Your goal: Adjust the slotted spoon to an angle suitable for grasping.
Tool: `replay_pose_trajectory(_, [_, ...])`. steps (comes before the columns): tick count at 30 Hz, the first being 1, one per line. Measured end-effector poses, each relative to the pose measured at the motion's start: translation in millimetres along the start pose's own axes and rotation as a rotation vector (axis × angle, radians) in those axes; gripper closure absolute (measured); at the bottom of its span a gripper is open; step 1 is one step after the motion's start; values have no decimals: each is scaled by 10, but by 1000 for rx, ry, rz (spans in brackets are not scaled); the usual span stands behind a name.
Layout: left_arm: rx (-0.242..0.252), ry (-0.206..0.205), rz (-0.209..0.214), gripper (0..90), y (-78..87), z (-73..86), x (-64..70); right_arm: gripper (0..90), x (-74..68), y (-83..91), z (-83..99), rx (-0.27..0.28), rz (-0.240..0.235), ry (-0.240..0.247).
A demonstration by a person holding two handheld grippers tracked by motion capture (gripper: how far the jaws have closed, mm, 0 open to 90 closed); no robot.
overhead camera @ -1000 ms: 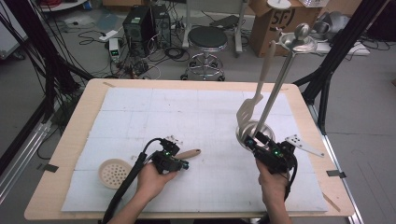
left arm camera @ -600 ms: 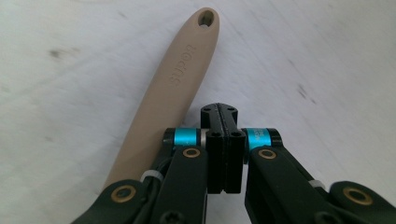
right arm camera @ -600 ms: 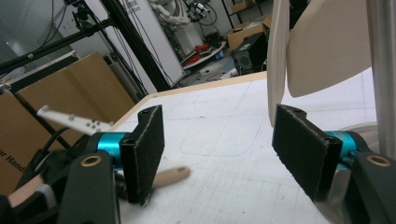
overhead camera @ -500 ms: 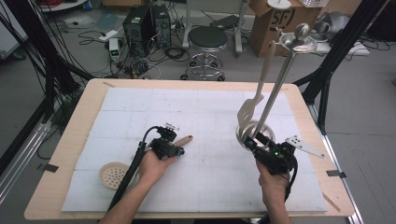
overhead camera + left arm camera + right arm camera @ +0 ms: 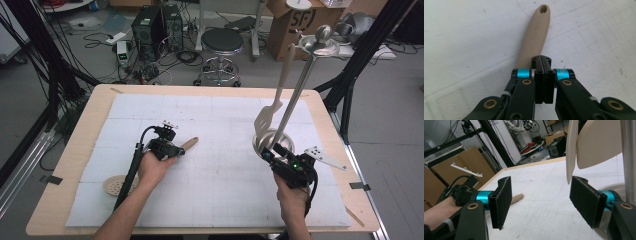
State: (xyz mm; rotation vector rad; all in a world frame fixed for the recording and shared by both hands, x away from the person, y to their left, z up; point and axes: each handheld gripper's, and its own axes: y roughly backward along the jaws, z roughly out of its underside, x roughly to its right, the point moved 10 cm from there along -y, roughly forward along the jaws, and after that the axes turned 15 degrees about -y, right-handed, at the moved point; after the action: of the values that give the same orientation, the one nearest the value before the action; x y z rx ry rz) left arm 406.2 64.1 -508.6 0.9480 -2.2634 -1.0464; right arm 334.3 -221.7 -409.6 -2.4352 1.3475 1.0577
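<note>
Now we hold our left gripper low over the white gridded mat, left of the table's middle. Its jaws are pressed together, and in the left gripper view the black pads meet face to face with nothing visible between them. Just past their tips lies the tan plastic utensil handle with a hanging hole at its far end, flat on the mat and pointing away from us; from above it points up and to the right from the gripper. The jaw tips overlap the near end of the handle, but we cannot tell whether they touch it or hang just over it.

Our right gripper sits near the right side of the mat with its jaws spread wide and nothing between them. Close in front of it stands the upright metal utensil stand with a round base, and a cream slotted spatula hangs from its top, blade down. In the right gripper view that blade hangs above and just beyond the right-hand pad, while the left gripper and the tan handle lie farther off across the mat.

Near the table's left front edge, a round perforated tan disc lies partly under our left forearm.
</note>
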Motion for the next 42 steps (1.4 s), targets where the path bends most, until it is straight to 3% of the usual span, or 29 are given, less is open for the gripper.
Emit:
replay_pose_trajectory(4, [-25,-22,4,900,-27,31,25,337,-17,-9,17,-4,-1,1])
replay_pose_trajectory(13, [-19,-40,-27,898,-16,30,-8,338,-26,-45,71,-22,3,6])
replay_pose_trajectory(17, [16,-1,2,899,113,38,-46,337,-5,-49,83,-29,6,5])
replay_pose_trajectory(20, [38,28,15,899,254,95,-168,338,-6,-53,82,-26,5,10])
replay_pose_trajectory(23, [40,52,39,899,412,211,-307,337,-8,-58,88,-28,6,10])
replay_pose_trajectory(32, [41,146,45,899,815,723,-814,338,-43,-102,129,-42,8,22])
replay_pose_trajectory(37, [35,164,78,899,995,958,-980,338,-56,-143,163,-55,10,28])
replay_pose_trajectory(42, [58,199,130,899,1106,1206,-1049,338,-74,-167,179,-59,12,33])
